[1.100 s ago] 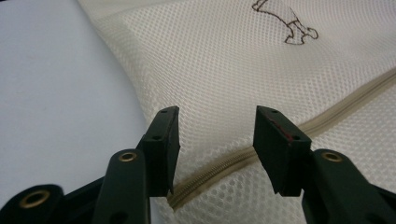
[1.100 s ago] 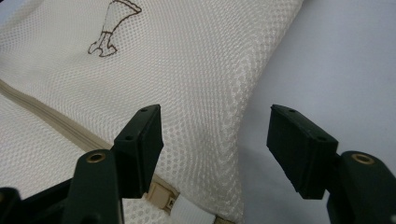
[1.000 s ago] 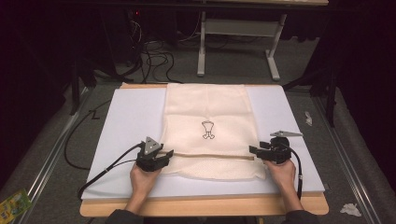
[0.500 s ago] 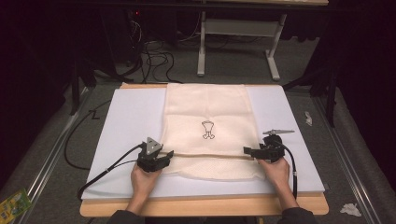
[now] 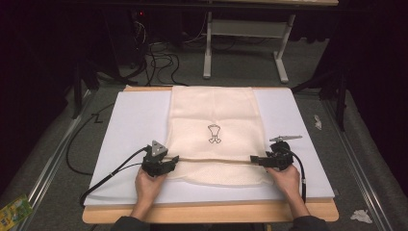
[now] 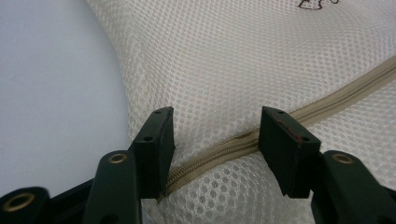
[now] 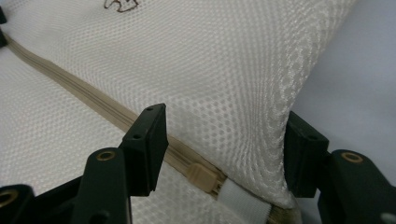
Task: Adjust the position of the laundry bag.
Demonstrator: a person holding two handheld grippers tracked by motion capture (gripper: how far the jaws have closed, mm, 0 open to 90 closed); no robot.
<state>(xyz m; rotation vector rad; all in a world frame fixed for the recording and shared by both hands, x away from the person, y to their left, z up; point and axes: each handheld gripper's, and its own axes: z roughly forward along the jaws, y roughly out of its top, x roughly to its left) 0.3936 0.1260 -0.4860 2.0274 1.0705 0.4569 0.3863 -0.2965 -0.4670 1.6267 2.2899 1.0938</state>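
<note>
Cream mesh laundry bag [image 5: 214,134] spread flat on the white foam board [image 5: 130,125], reaching from the board's far edge almost to its near edge, a small dark emblem [image 5: 214,134] printed near the bag's middle. Tan zipper [image 5: 214,160] running straight across the bag below that emblem, from one side edge to the other. Left gripper [image 5: 169,161] at the bag's left edge, at the zipper's left end, jaws well apart and straddling the zipper and the mesh there; in the left gripper view, mesh bulging up between the pads [image 6: 159,140] with the zipper [image 6: 299,109] passing through the gap, neither pad clamping it. Right gripper [image 5: 255,160] at the bag's right edge, at the zipper's other end, jaws wide but just been closing a little, a raised fold of mesh [image 7: 252,112] between them; in the right gripper view, zipper pull [image 7: 201,178] and a white fabric tab [image 7: 240,199] low in the gap, far pad partly hidden behind the fold, grip not yet made. Both hands resting on the board just nearer than the bag's zipper line.
</note>
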